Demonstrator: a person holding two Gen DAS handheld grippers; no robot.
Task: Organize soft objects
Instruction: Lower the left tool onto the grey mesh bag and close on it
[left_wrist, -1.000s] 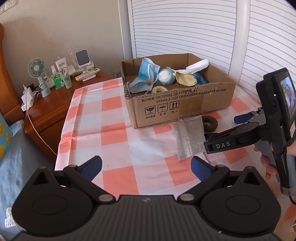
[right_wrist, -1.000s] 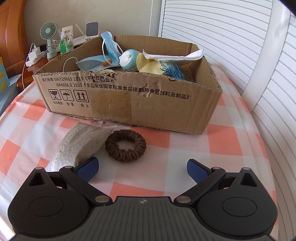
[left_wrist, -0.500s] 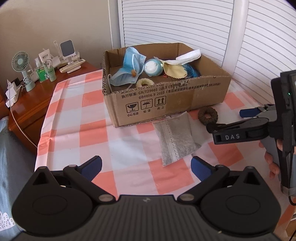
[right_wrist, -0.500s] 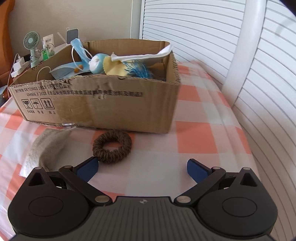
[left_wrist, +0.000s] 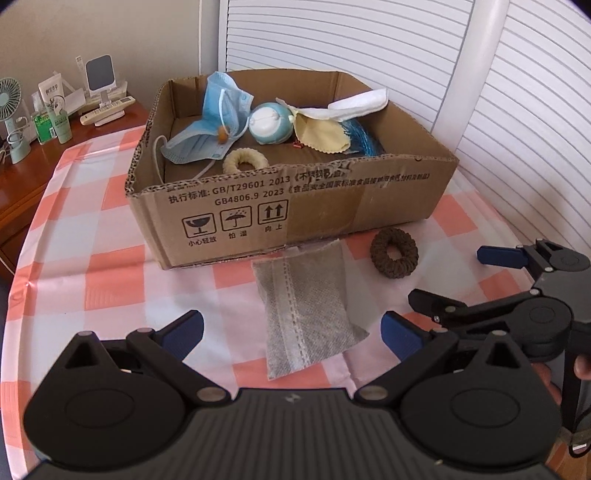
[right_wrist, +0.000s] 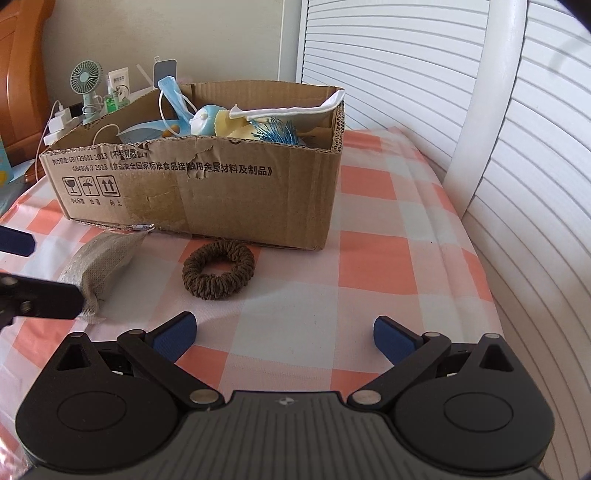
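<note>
Right gripper (right_wrist: 284, 334) low over the checked tabletop (right_wrist: 373, 258), blue pads spread wide, nothing between them. Just ahead, brown knitted scrunchie (right_wrist: 218, 269) flat on the cloth, close in front of the cardboard box (right_wrist: 229, 199); grey fabric pouch (right_wrist: 99, 266) to its left, one end touching the foot of the box, near end partly hidden behind a black finger of the left gripper (right_wrist: 14, 273) entering from the left edge. Inside the box, blue face mask (right_wrist: 173, 96), round pale-blue toy (right_wrist: 205, 120), yellow cloth (right_wrist: 232, 127), blue tassel (right_wrist: 277, 129), white cloth (right_wrist: 295, 110) draped over the right rim; small green fan (right_wrist: 86, 83) on the wooden stand behind.
</note>
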